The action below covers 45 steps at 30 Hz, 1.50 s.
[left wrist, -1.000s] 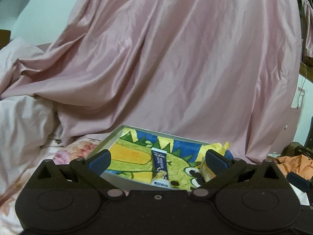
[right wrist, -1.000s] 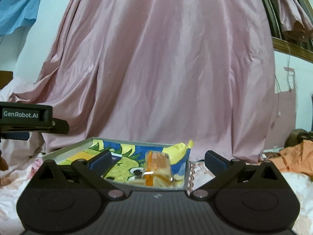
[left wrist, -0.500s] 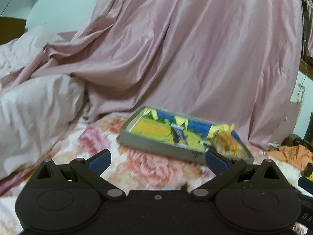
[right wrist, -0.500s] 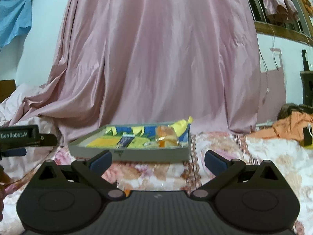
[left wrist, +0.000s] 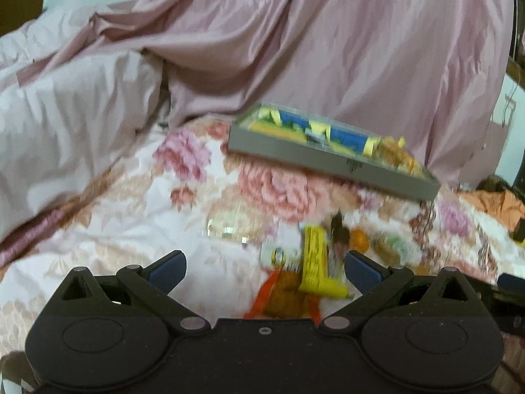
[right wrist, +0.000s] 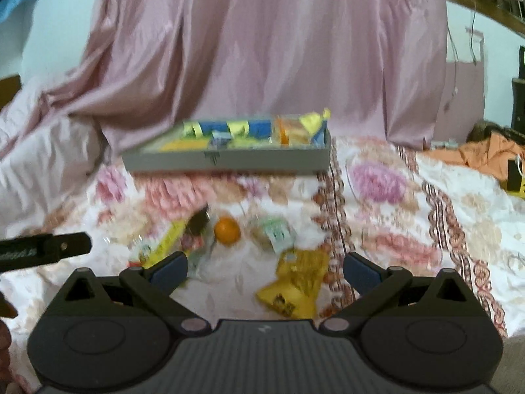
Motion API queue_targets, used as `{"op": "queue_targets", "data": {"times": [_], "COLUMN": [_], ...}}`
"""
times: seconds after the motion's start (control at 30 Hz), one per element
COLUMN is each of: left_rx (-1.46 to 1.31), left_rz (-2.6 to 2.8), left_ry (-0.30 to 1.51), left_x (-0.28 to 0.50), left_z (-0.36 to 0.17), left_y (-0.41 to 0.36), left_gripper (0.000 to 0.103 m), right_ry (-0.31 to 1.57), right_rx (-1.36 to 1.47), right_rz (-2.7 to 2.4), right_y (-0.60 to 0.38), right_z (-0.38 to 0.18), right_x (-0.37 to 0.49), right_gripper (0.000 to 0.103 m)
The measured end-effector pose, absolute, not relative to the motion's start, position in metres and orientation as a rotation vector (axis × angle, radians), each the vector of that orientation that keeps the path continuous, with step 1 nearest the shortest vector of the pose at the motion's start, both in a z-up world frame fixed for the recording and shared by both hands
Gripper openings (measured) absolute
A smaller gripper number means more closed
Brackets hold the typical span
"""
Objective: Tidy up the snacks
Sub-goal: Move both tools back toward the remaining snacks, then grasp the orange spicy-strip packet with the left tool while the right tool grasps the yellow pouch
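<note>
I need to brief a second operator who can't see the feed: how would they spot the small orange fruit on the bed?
Start at the grey tray on the floral bedspread, then drop to the loose snack pile in front of it. The orange fruit lies mid-pile, left of a green-labelled packet. It is the only round, unwrapped item there.

Right claw (right wrist: 265,267) spread empty, yellow snack bag (right wrist: 295,285) between fingers, grey tray (right wrist: 226,161) beyond (blurred)
</note>
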<state>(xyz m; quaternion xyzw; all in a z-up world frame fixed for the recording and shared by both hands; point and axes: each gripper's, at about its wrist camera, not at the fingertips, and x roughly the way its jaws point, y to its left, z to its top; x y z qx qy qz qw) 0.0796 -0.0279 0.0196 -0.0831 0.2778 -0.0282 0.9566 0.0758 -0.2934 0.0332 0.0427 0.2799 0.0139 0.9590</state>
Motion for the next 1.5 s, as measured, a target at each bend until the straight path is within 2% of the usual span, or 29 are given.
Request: {"op": "queue_targets", "data": {"times": [0.3, 0.63, 0.93, 1.23, 1.43, 1.5], "left_rx": [-0.144, -0.029, 0.036, 0.082, 0.079, 0.072], "left_rz": [-0.131, -0.228, -0.232, -0.268, -0.287, -0.291], "left_ry": [0.729, 0.791, 0.826, 0.832, 0.835, 0.838], "left_x": [0.093, 0.12, 0.147, 0.158, 0.156, 0.155], "left_z": [-0.014, -0.033, -0.047, -0.05, -0.049, -0.048], "left_y": [-0.025, -0.041, -0.056, -0.06, -0.055, -0.053], "left_gripper": [0.102, 0.102, 0.102, 0.102, 0.092, 0.079], "right_ry": [0.796, 0.883, 0.893, 0.973, 0.976, 0.972], "right_rx": [0.174, 0.215, 0.12, 0.185, 0.154, 0.132], "right_rz": [0.032, 0.054, 0.008, -0.021, 0.043, 0.068], "right_y": [-0.305, -0.309, -0.306, -0.312, -0.3, -0.294], "right_z": [0.007, -0.003, -0.015, -0.033, -0.036, -0.036], "right_x": [0.11, 0.142, 0.177, 0.195, 0.191, 0.19], "right_gripper": [0.103, 0.103, 0.103, 0.103, 0.101, 0.093]}}
